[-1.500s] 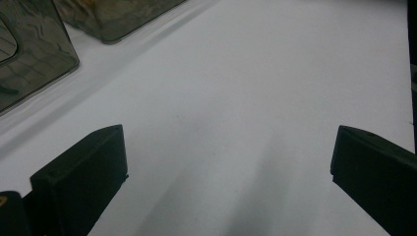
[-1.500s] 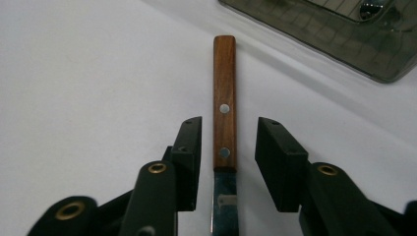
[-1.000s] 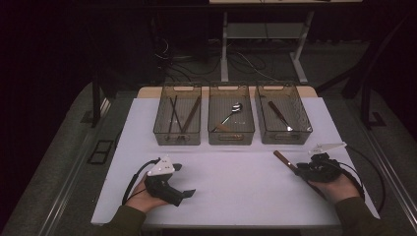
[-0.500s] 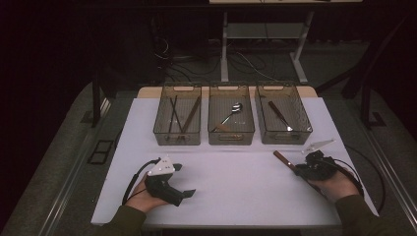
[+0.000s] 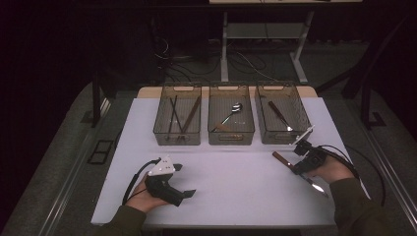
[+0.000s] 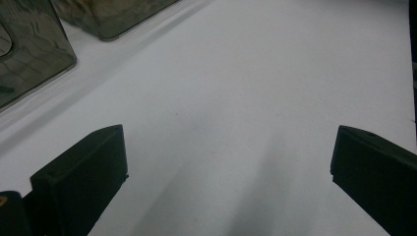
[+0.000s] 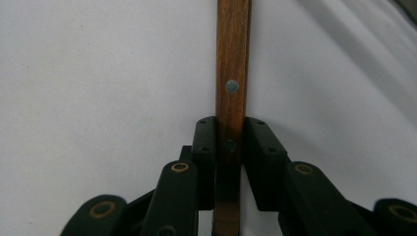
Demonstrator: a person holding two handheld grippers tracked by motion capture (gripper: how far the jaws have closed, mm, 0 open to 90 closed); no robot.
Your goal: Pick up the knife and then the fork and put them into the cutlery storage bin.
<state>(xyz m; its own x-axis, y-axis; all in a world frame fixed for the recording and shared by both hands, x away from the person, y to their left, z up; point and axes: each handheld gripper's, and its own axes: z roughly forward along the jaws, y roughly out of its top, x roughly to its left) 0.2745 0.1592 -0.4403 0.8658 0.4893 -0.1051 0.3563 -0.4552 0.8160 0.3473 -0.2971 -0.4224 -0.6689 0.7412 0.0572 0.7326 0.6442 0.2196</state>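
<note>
A knife with a riveted brown wooden handle and a bright metal blade [image 5: 298, 170] lies near the right edge of the white table [image 5: 236, 187], gripped at its handle by the right gripper [image 5: 301, 166]. In the right gripper view the two black jaws press against both sides of the wooden handle [image 7: 232, 88], which runs straight ahead between them; two metal rivets show on its face. In the high view the handle end points away from this gripper toward the trays, and the blade tip emerges on the near side, beside the person's right hand [image 5: 330, 168]. That hand rests low on the table, forearm entering from the bottom right, with a cable looping out to the right.

The left gripper [image 5: 184, 181] lies on the near left of the table, cradled in the left hand [image 5: 145, 196] with palm up, its grey three-cornered plate on top. In the left gripper view its jaws stand wide apart over bare tabletop, grasping nothing.

Beyond both grippers stand three smoky translucent plastic trays in a row. The left tray [image 5: 177, 136] contains dark chopsticks [image 5: 180, 115], the middle tray [image 5: 231, 137] a metal spoon [image 5: 231, 113], and the right tray [image 5: 280, 135], just ahead of the right gripper, another knife [image 5: 279, 115].
</note>
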